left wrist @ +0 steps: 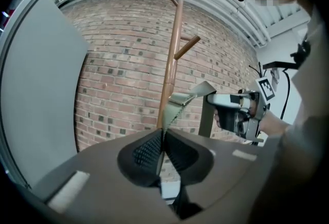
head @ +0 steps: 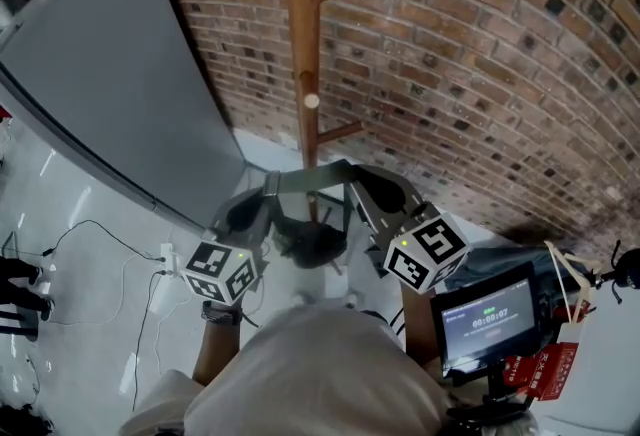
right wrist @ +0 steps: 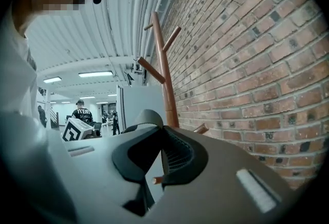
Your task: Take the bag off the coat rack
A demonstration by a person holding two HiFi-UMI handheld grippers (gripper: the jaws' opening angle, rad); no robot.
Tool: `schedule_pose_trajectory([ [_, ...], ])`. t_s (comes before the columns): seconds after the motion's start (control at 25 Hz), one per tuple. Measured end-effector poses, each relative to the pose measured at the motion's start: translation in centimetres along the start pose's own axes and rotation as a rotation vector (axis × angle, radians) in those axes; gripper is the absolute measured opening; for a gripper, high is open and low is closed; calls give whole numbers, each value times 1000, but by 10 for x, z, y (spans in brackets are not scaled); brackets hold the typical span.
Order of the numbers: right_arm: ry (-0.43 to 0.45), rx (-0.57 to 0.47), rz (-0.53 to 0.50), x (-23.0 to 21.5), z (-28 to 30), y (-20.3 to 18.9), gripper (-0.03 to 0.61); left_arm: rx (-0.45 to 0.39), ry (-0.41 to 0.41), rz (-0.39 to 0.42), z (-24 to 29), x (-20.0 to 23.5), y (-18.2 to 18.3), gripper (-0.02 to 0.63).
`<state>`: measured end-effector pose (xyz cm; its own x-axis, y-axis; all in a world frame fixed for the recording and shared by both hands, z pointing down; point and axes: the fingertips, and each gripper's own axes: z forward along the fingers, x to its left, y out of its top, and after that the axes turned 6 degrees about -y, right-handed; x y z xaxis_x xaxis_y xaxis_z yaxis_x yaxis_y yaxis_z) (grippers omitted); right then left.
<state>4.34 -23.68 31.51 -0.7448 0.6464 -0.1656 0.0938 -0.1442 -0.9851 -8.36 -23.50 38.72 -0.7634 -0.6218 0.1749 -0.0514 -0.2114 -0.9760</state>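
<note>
Your coat rack [head: 301,34] is cut off by the head view's top edge, and its foot hides behind the strap [head: 310,179] and the bag [head: 312,244]. That bag shows only as a dark shape between your left gripper [head: 258,206] and right gripper [head: 368,186]; neither of the 2 gripper views catches it. Where the left gripper pinches the strap, you see it edge-on only. The print on the screen [head: 487,317] and red tag [head: 541,371] is too small to read.

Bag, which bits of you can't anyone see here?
- Head view: bag dark, blurry; shape unclear under its strap.
- Left gripper view: left gripper body hides all but strap.
- Right gripper view: right gripper hides the bag body.
- Head view: coat rack foot hidden behind bag.
</note>
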Motion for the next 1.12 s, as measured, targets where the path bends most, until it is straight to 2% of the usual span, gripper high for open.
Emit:
schedule_pose_trajectory([
  [0.28, 44, -76, 12, 5, -5, 36, 8, -107, -33, 65, -9, -13, 43, 15],
  [0.4, 45, -99, 34, 2, -6, 42, 8, -129, -64, 112, -7, -20, 52, 15],
  [0.52, 41, -104, 30, 2, -7, 44, 8, -152, -82, 121, -8, -24, 56, 15],
  [0.68, 34, -110, 0, 5, -10, 47, 8, -173, -90, 135, -11, -28, 65, 15],
  [0.84, 64, -150, 31, 10, -11, 62, 8, -191, -94, 156, -10, -31, 75, 15],
  [1.12, 62, -147, -21, 13, -10, 73, 8, -195, -87, 196, -12, -35, 89, 15],
])
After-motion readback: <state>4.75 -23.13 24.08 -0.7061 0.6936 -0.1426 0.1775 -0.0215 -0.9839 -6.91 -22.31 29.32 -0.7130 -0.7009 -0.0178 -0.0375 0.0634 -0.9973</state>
